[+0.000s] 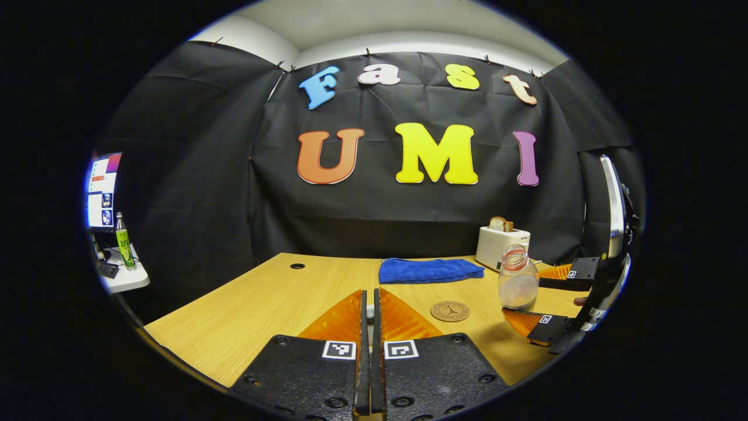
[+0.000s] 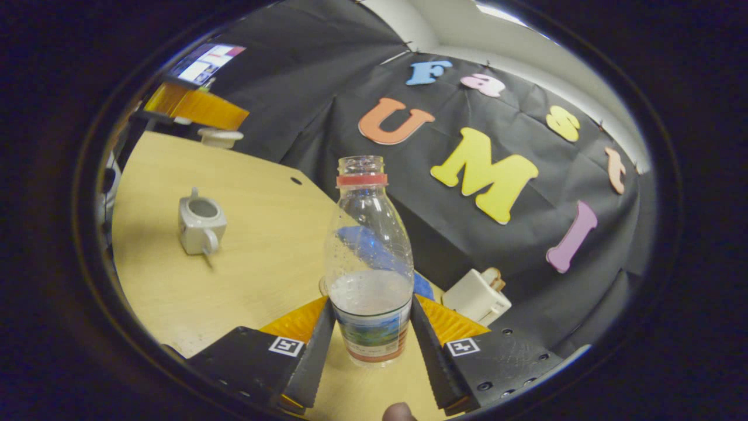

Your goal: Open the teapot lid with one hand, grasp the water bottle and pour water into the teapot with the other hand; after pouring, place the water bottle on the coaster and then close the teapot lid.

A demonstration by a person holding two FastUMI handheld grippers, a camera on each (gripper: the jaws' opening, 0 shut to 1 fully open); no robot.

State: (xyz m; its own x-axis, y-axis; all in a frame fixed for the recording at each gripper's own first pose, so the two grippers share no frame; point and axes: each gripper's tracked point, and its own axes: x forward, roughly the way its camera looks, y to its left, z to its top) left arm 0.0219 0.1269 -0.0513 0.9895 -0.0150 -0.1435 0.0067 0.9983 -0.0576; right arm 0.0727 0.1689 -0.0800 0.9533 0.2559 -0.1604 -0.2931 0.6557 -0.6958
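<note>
**Bottle gripped, teapot open, lid held up**

The right gripper [image 2: 370,327] is clamped on the lower part of the water bottle [image 2: 368,275], one finger pressing on each side. The bottle has no cap on, carries a red ring at its neck, and is partly filled with water. In the left gripper view the same bottle [image 1: 517,283] stands upright just above or on the wooden surface [image 1: 263,310], held between the fingers of the right gripper [image 1: 552,304], a little to the right of the round coaster [image 1: 450,311]; whether its base touches the surface I cannot tell.

The left gripper [image 1: 369,318] has its fingers drawn nearly together, with a small pale object pinched between them. In the right gripper view the left gripper [image 2: 196,108] hangs high at the far left with the white teapot lid [image 2: 220,137] just under its fingers. The teapot [image 2: 200,225] sits on the surface below, its top open.

A folded blue cloth [image 1: 429,271] lies behind the coaster, and a white toaster [image 1: 501,245] with bread in it stands near the wall.
</note>
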